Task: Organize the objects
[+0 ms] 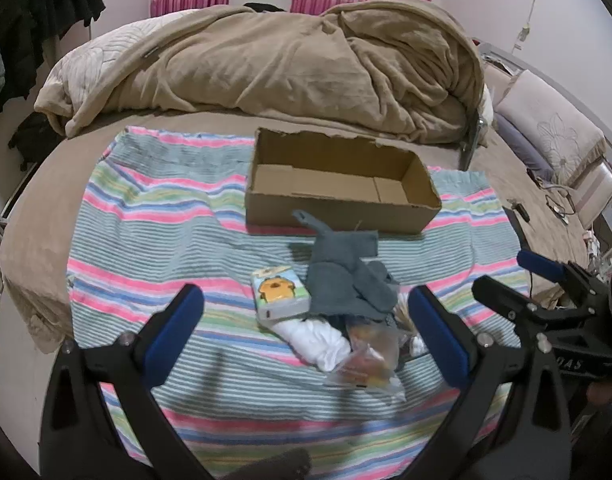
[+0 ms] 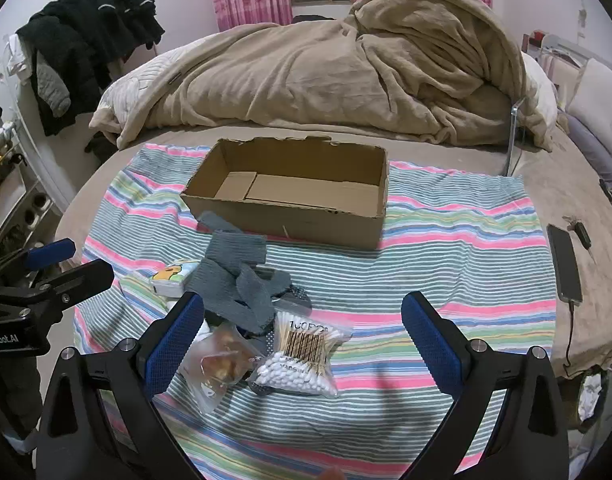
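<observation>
Nothing packed: cardboard box (image 2: 289, 196) sits bare inside on striped cloth (image 2: 446, 248), all items in heap just in front of it. I judge whole task left.

Heap: grey knit cloth (image 2: 241, 280) on top, cartoon-print pack (image 1: 281, 295) at its left, white bundle (image 1: 322, 346), clear snack bag (image 2: 221, 364), cotton-swab bag (image 2: 301, 358).

My left gripper (image 1: 303, 312) wide open, holding nothing, hovering with heap between its fingers. My right gripper (image 2: 303, 320) wide open, nothing held; swab bag lies between fingers, nearer left one.
</observation>
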Demonstrator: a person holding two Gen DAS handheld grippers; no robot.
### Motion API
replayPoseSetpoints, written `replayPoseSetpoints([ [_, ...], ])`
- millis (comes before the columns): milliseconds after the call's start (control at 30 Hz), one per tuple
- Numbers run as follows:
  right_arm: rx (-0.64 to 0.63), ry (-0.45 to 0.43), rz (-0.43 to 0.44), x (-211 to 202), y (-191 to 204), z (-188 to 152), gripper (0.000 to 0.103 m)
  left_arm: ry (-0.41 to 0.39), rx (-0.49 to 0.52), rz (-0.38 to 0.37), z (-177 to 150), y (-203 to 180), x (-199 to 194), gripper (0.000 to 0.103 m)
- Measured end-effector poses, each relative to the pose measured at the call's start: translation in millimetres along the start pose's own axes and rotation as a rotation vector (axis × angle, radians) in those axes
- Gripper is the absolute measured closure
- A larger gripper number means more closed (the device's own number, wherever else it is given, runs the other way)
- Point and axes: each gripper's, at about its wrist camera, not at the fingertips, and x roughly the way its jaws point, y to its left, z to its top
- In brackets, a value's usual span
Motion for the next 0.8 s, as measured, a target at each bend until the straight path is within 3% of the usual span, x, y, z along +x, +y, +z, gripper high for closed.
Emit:
replayPoseSetpoints([
  [800,-0.01,0.003,-0.003,2.9,6.1,-0.3,0.002,0.009,0.002,-0.036,-4.1,3.9,4.4,0.001],
])
